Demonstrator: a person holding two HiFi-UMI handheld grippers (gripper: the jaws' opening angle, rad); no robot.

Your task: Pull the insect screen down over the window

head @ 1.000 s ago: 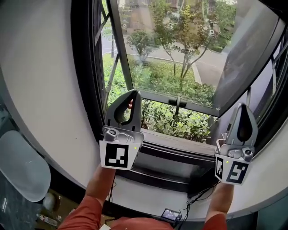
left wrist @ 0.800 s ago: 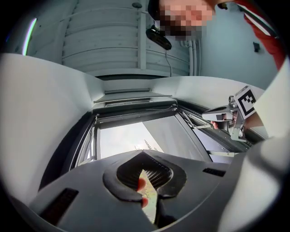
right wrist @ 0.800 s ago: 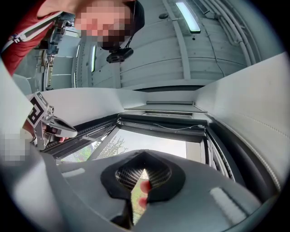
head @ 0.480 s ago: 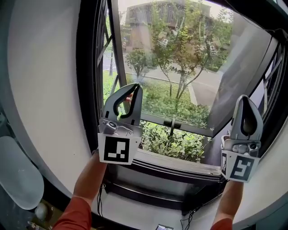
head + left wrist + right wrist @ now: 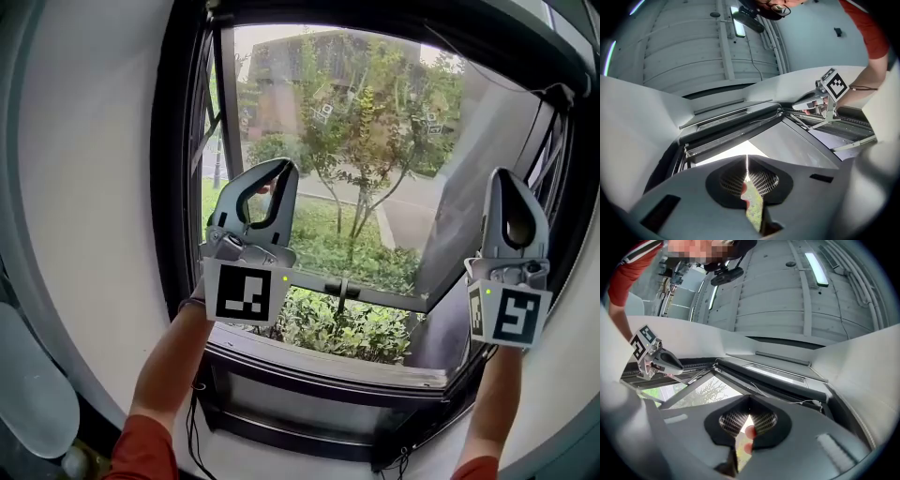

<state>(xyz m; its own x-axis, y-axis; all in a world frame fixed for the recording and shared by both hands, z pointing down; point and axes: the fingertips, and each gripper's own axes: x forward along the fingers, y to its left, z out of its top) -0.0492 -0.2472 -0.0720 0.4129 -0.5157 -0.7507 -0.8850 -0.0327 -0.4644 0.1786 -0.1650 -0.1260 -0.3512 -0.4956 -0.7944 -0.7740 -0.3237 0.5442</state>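
While the person is holding both tools up toward the window top, the left gripper and the right gripper are each pressing their jaws together, pad on pad. Beyond and above both pairs of jaw tips, apart from them, the insect screen is sitting rolled up in its dark housing along the window frame. Farther past the jaws, the open sash is tilting outward toward trees.
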